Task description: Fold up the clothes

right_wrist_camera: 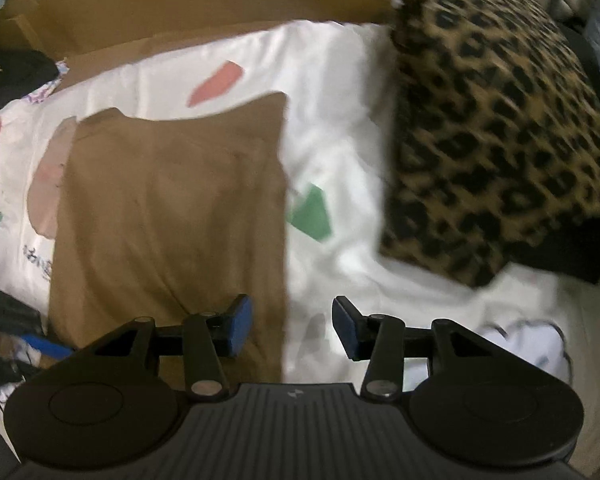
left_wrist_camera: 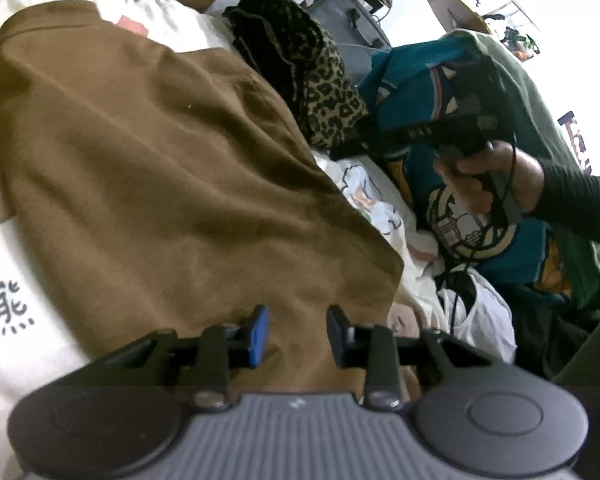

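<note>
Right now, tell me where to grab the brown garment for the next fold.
Probably the brown garment is best taken at its near right corner, where the straight right edge ends just ahead of the right tool. Come from the bare white sheet side: the cloth lies flat, so an exposed edge is likely easiest to pinch.

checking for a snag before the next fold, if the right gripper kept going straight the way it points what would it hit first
Most likely the right edge of the brown garment or the white printed sheet beside it; the open right gripper straddles that edge. Depth is unclear.
</note>
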Motion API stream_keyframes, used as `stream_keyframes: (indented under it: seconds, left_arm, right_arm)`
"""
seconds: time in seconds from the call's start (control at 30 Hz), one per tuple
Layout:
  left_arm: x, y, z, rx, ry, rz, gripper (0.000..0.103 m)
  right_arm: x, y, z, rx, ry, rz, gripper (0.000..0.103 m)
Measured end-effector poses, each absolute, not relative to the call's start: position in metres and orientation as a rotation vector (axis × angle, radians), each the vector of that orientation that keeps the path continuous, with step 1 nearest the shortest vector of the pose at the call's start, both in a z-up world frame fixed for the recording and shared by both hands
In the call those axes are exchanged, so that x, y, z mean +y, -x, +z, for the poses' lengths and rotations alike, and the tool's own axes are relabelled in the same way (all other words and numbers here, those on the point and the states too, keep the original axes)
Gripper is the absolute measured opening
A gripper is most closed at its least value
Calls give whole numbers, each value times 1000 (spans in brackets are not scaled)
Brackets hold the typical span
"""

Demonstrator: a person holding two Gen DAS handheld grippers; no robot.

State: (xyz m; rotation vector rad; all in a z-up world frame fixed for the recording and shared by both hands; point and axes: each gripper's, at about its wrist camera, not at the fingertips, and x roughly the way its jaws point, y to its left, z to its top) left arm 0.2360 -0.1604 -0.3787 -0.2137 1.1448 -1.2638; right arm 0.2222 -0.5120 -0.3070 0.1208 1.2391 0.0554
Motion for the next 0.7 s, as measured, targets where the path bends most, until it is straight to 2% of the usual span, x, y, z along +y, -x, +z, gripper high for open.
stream_keyframes:
  seconds: [0.1, 0.17, 0.23, 0.3, 0.37, 0.47, 0.7]
  left_arm:
    - [-159, -237, -384, 1166, 226, -1259, 30]
    - [-153, -242, -387, 1169, 261, -1246, 29]
    - [-145, -248, -383, 1133, 276, -1215, 29]
    - [-132, -257, -378, 1084, 333, -1176, 29]
    - [-118, -267, -376, 1055, 424, -1133, 29]
    - [-110, -273, -376, 1028, 438, -1088, 29]
    - [-111, -276, -386, 1056, 415, -1052, 29]
  right_arm:
    - [-495, -247, -309, 1242, -95, 105, 55]
    - [-480, -260, -311, 1250, -69, 122, 63]
    - [-468, -268, -317, 1262, -2, 124, 63]
    - [-461, -272, -325, 1275, 72, 114, 60]
    - [-463, -276, -334, 1292, 110, 112, 43]
    - [-474, -283, -335, 1285, 124, 113, 38]
    - [-501, -291, -324, 1284, 85, 76, 39]
